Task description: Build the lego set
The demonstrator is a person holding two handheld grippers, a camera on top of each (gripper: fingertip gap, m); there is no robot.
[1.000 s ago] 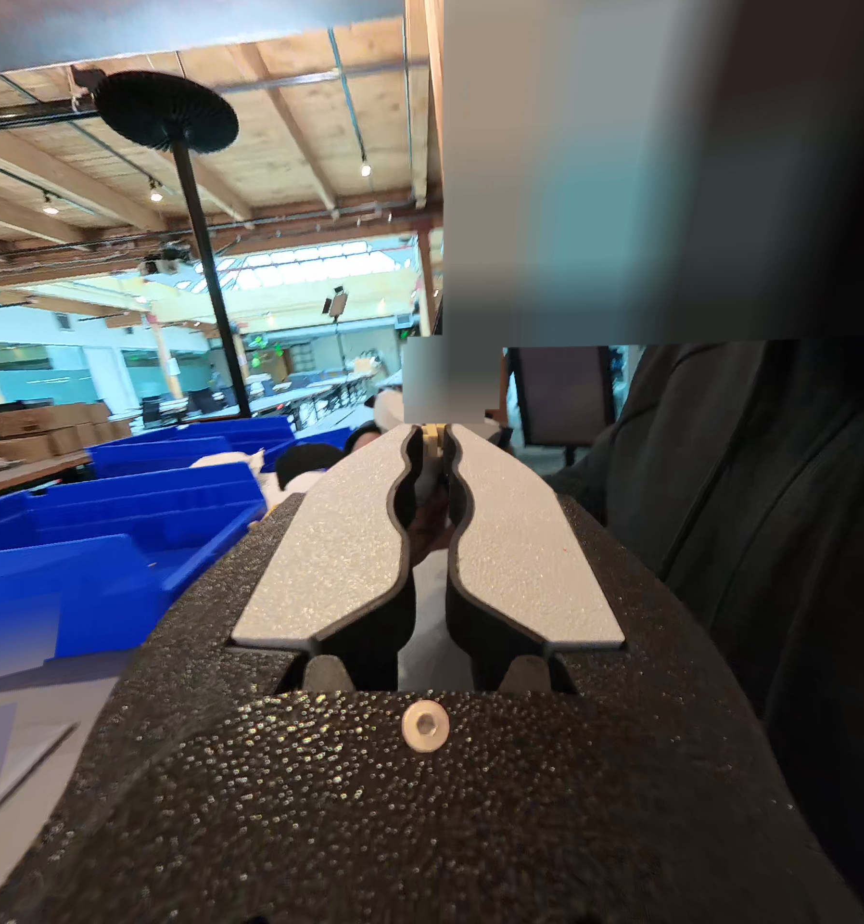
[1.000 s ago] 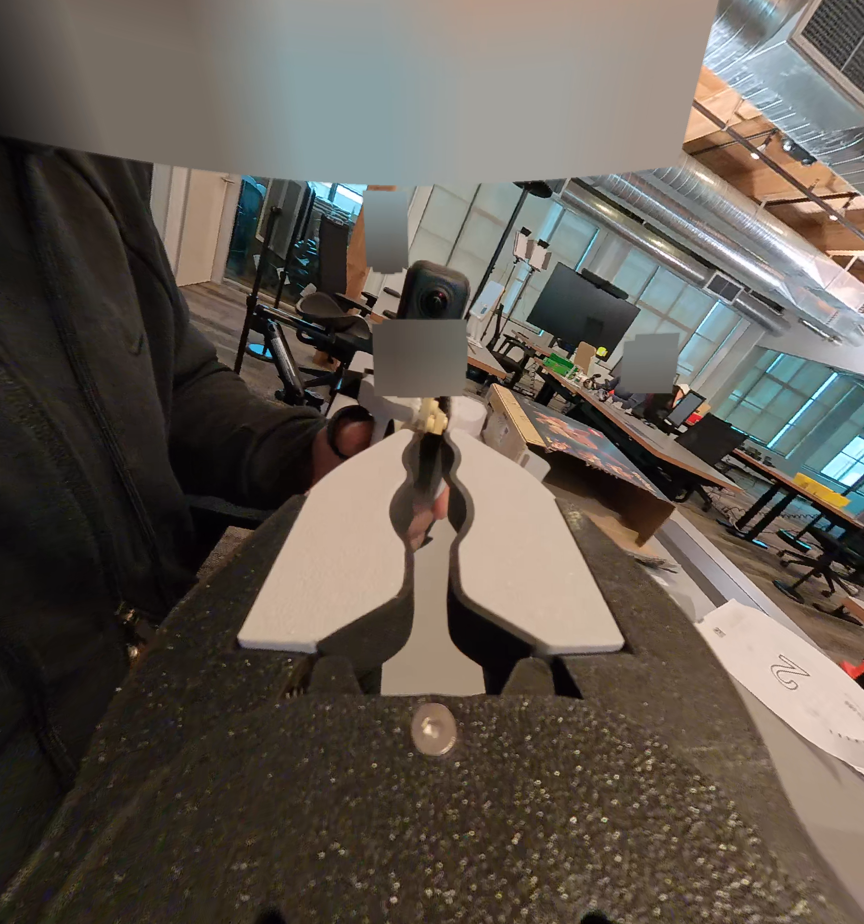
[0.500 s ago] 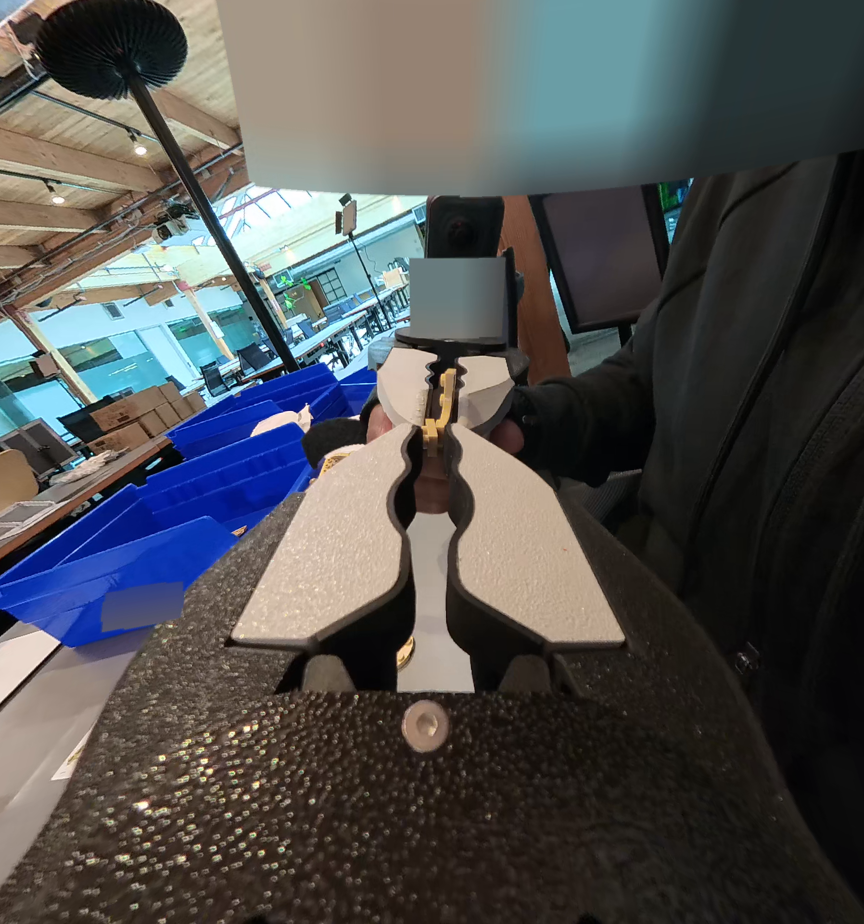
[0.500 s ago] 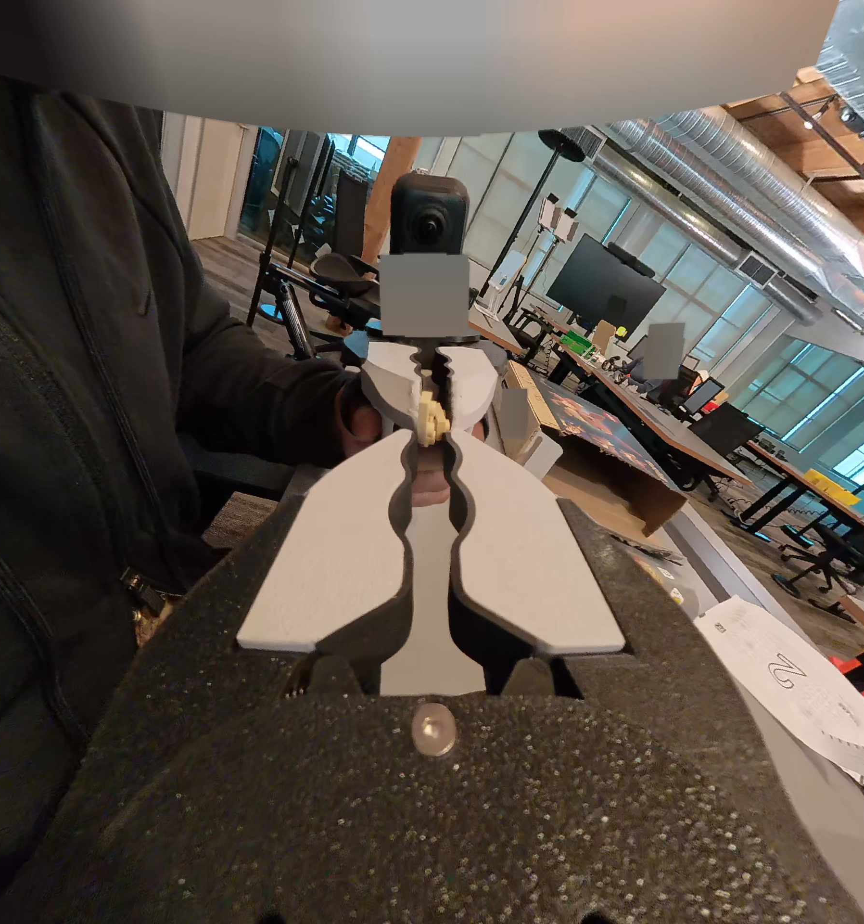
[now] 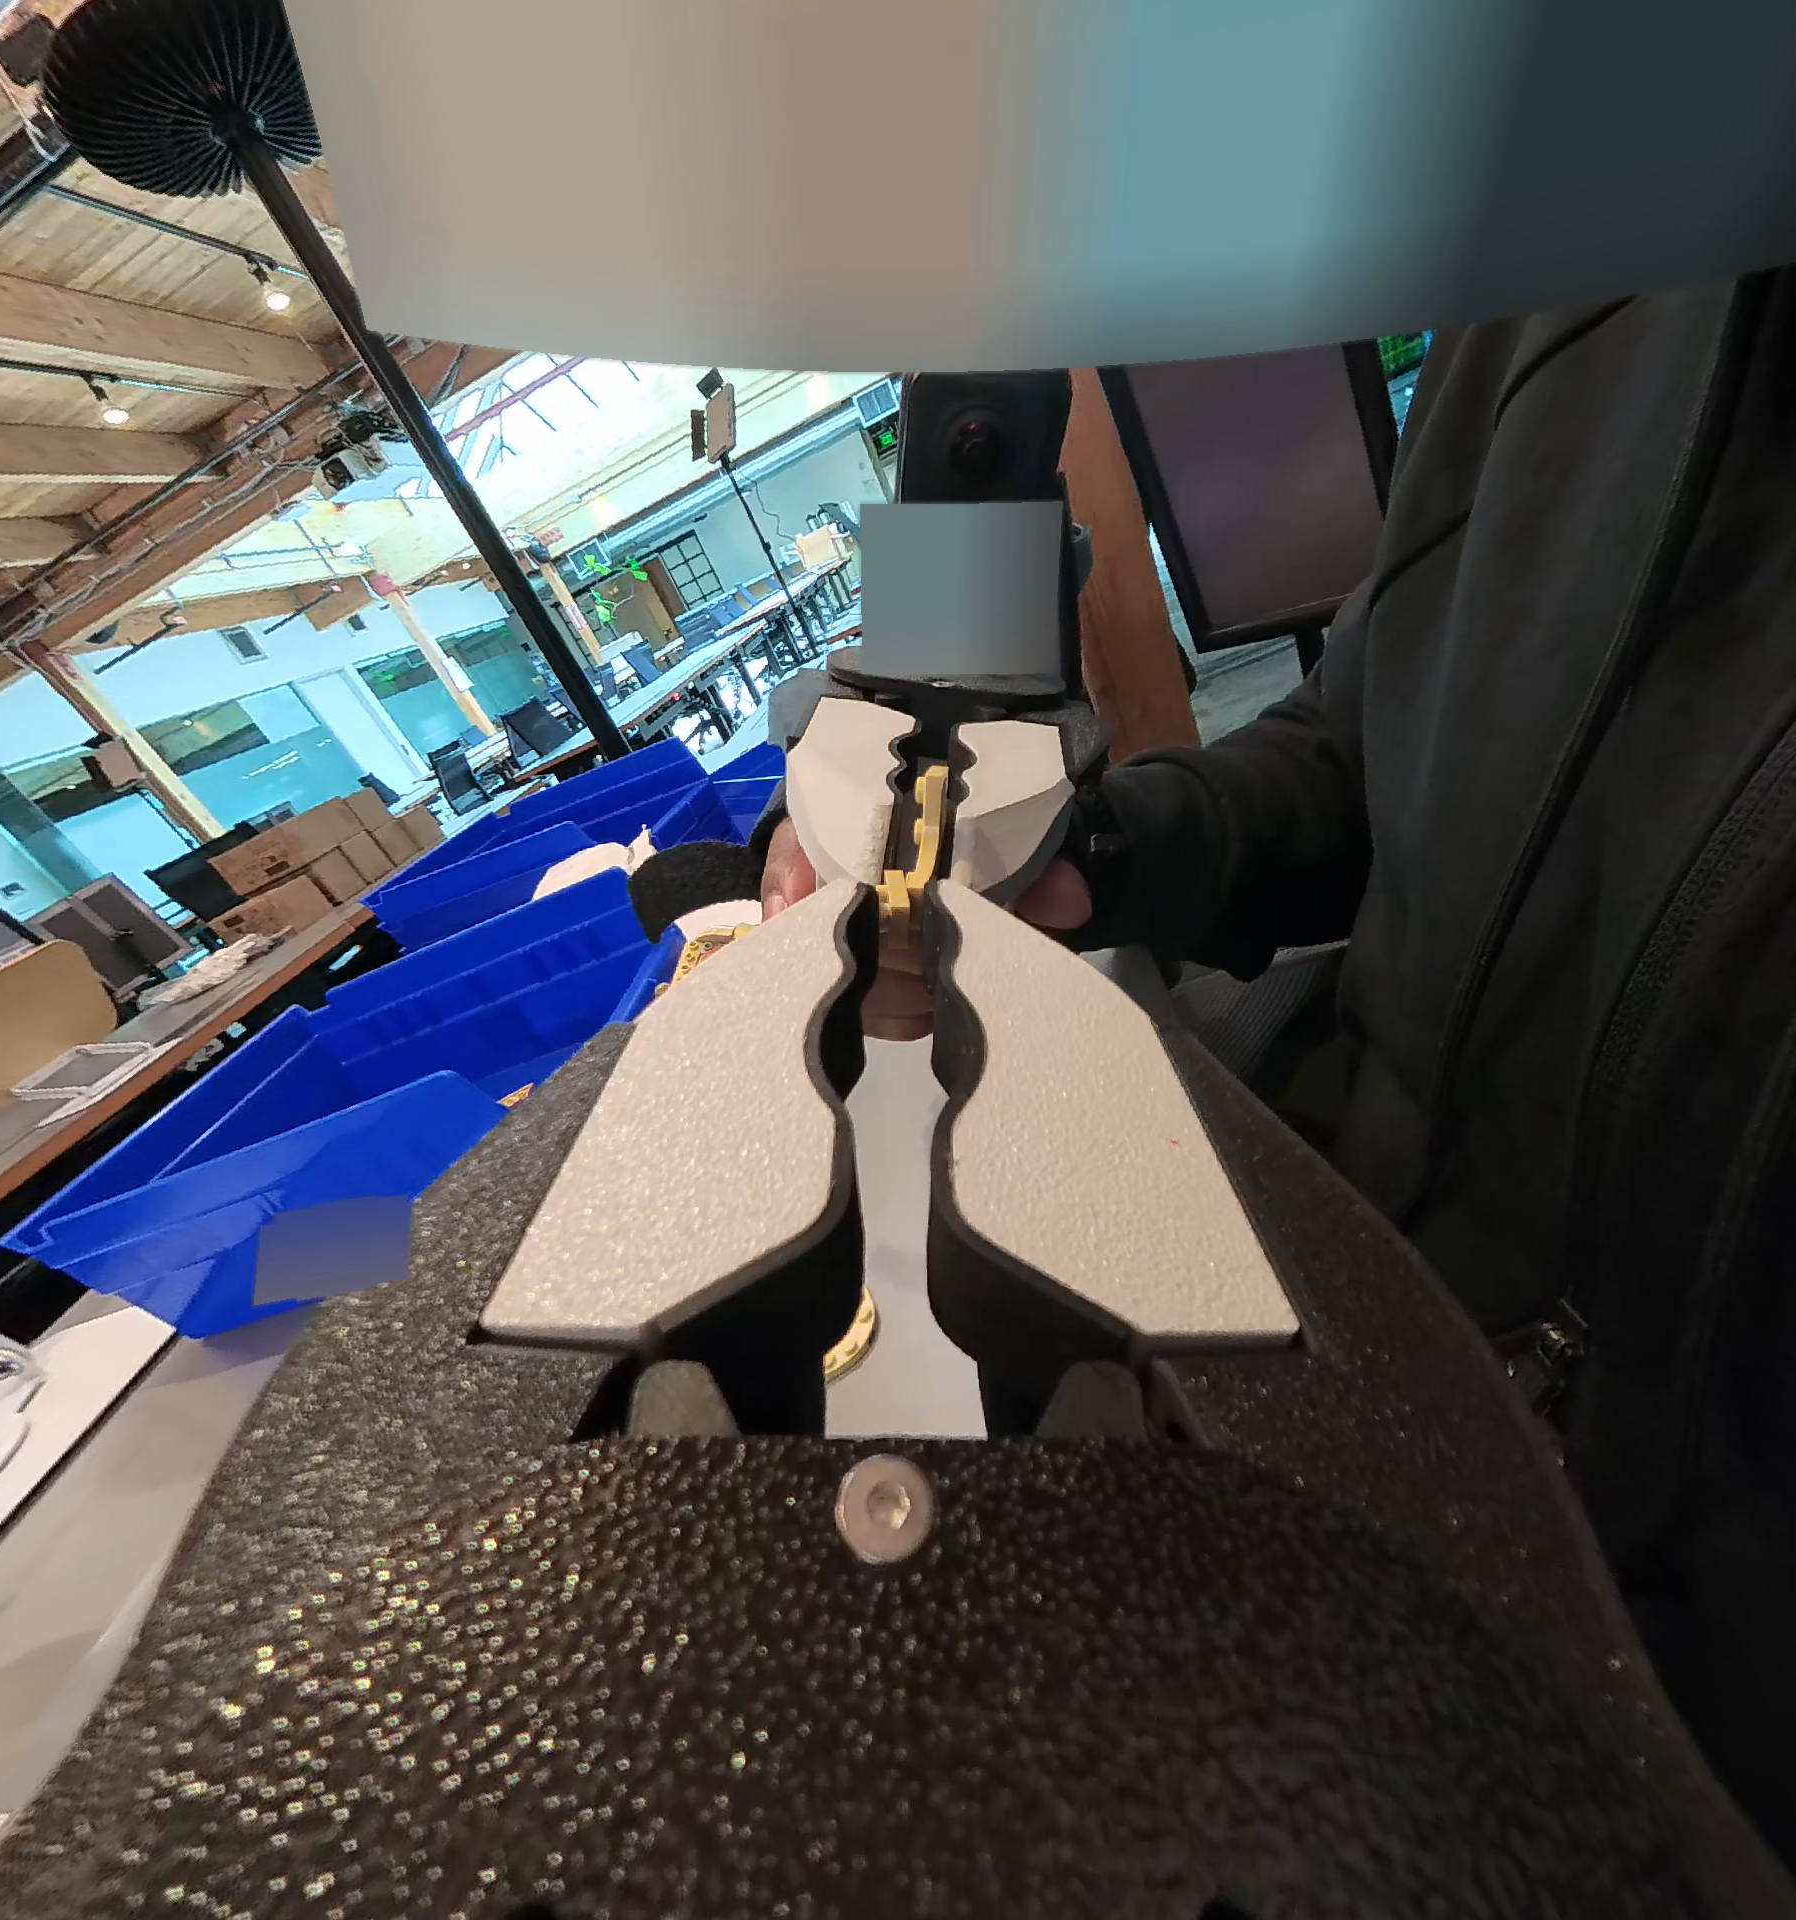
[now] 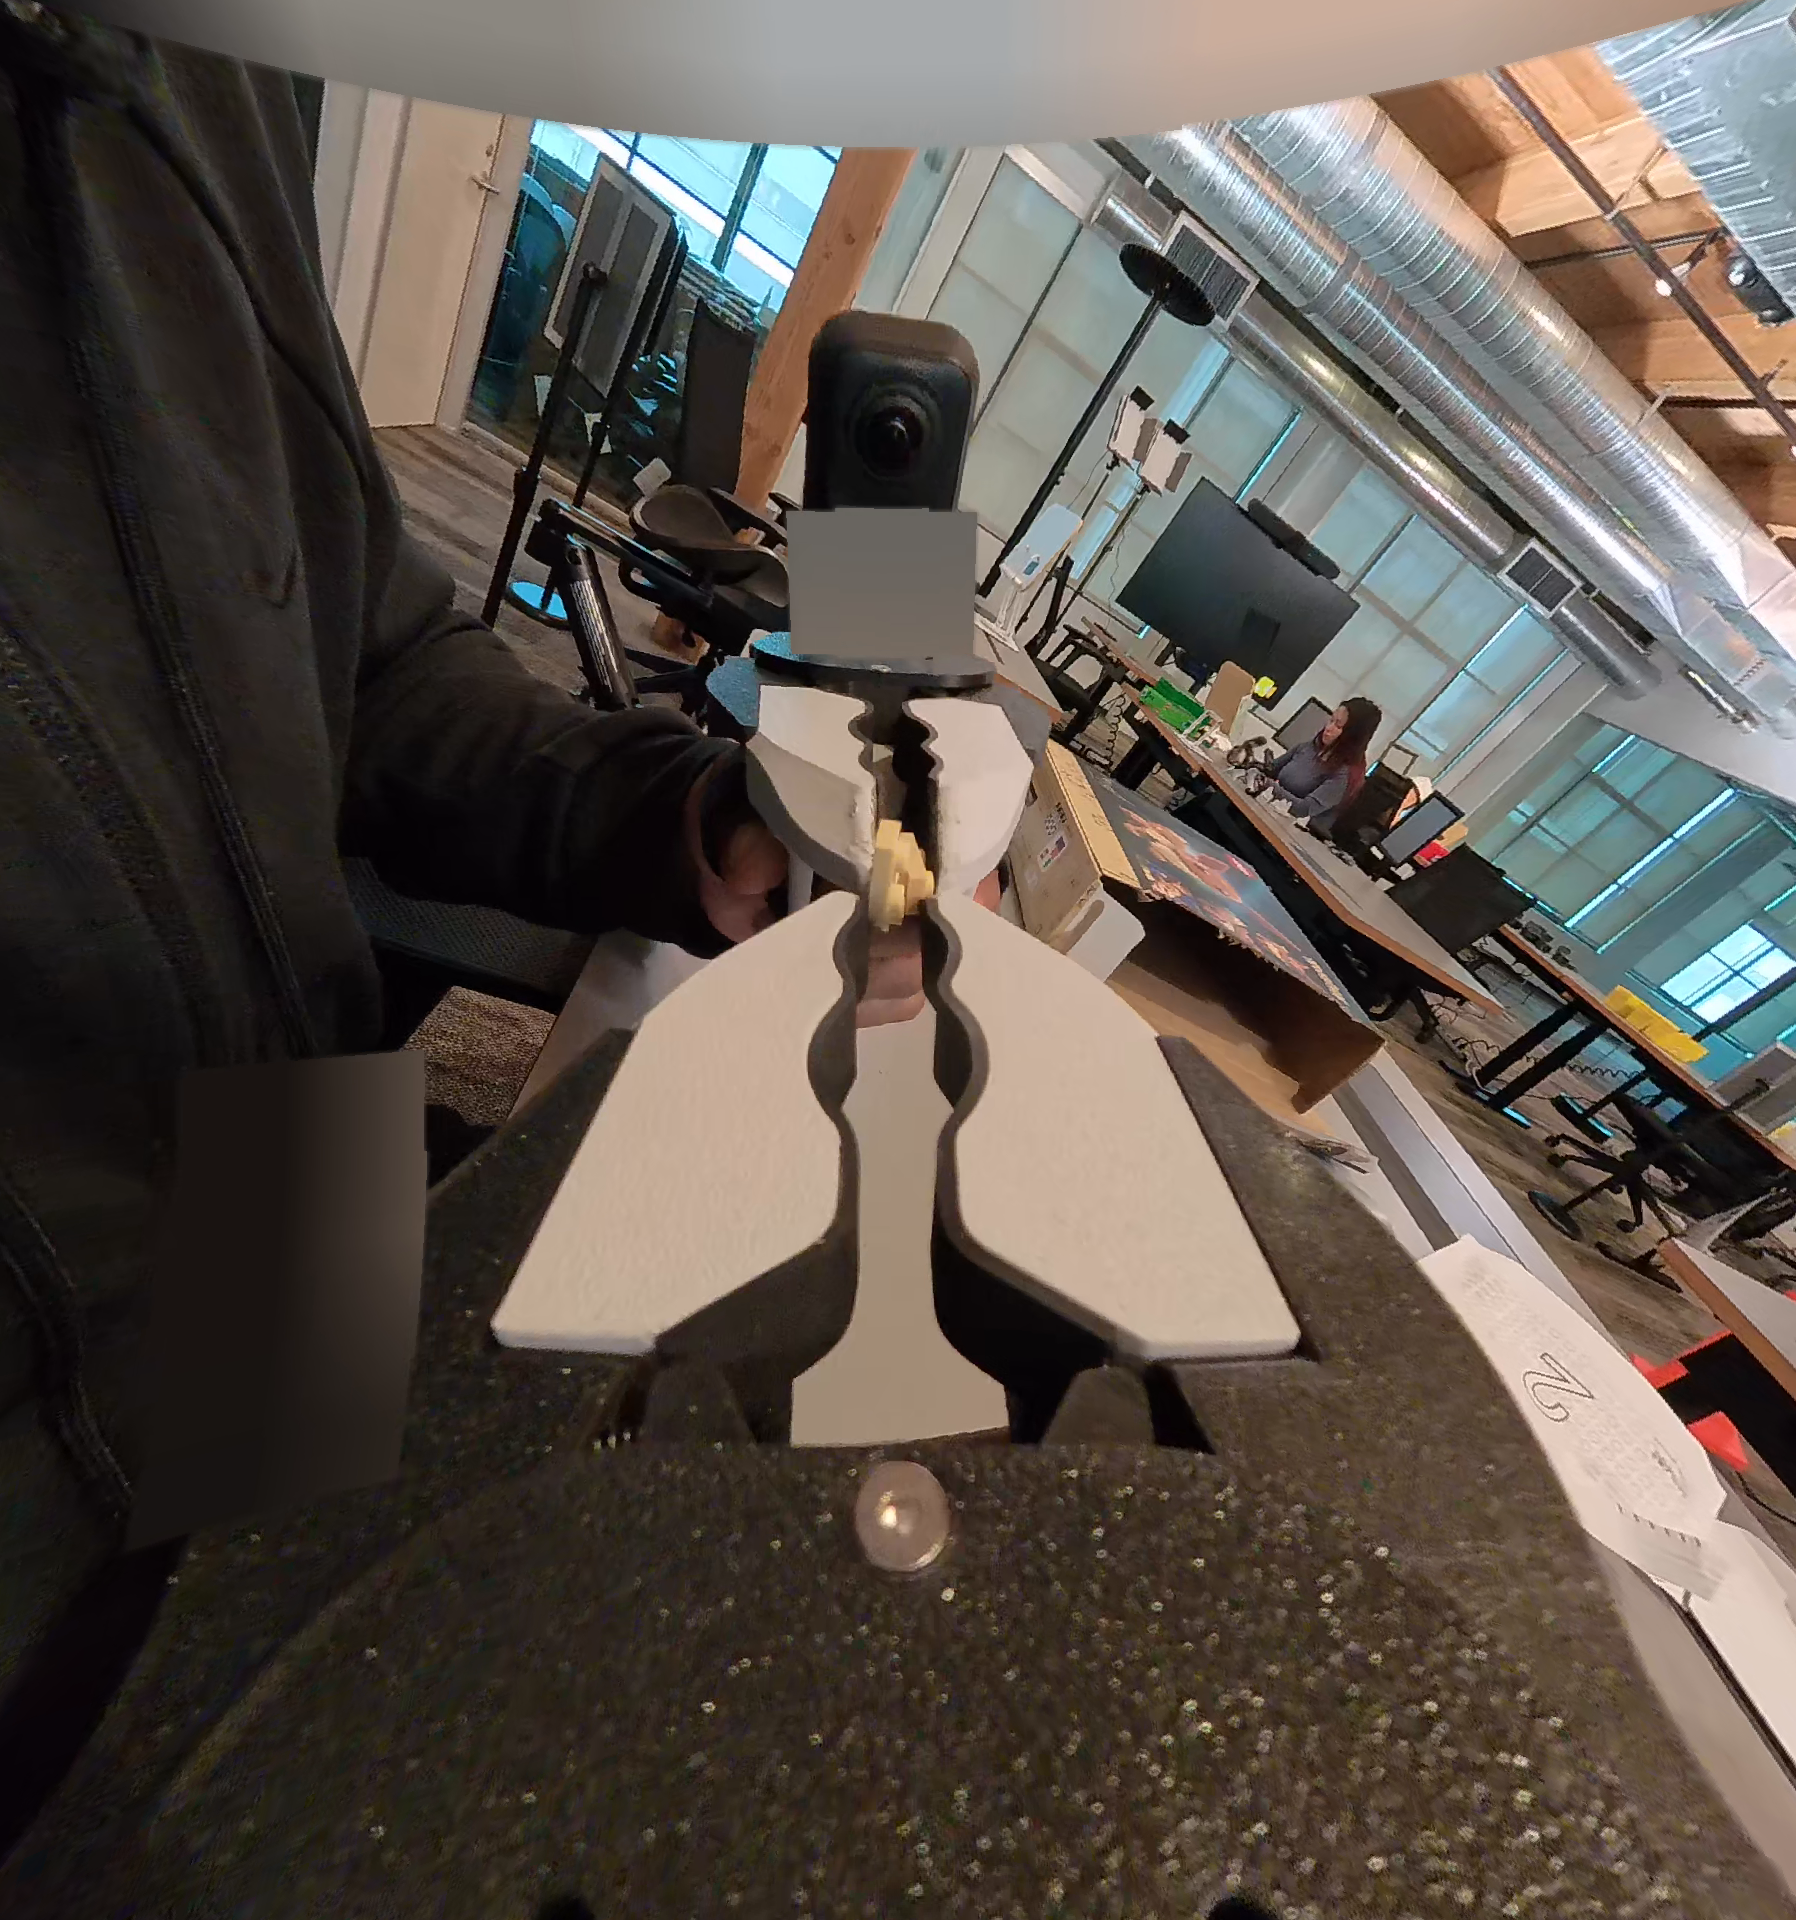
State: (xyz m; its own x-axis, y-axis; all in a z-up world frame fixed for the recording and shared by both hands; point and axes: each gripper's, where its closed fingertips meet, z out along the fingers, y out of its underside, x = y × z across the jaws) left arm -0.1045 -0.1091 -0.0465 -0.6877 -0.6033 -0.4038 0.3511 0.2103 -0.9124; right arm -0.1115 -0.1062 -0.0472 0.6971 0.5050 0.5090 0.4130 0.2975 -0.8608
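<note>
Gripping tan toy-brick pieces (image 5: 895, 902) tip-to-tip, frame centre | L gripper (image 5: 899, 904) clamped one | R gripper (image 6: 899, 899) clamped other (image 6: 896, 871) | blue bins (image 5: 374, 1049) left | step: joining, prob.; next needs straight push

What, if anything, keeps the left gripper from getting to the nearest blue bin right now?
Probably nothing: no obstacle shows between the left gripper and the blue bin on its left. But it is shut on a tan studded piece touching the curved tan piece in the right gripper.
</note>
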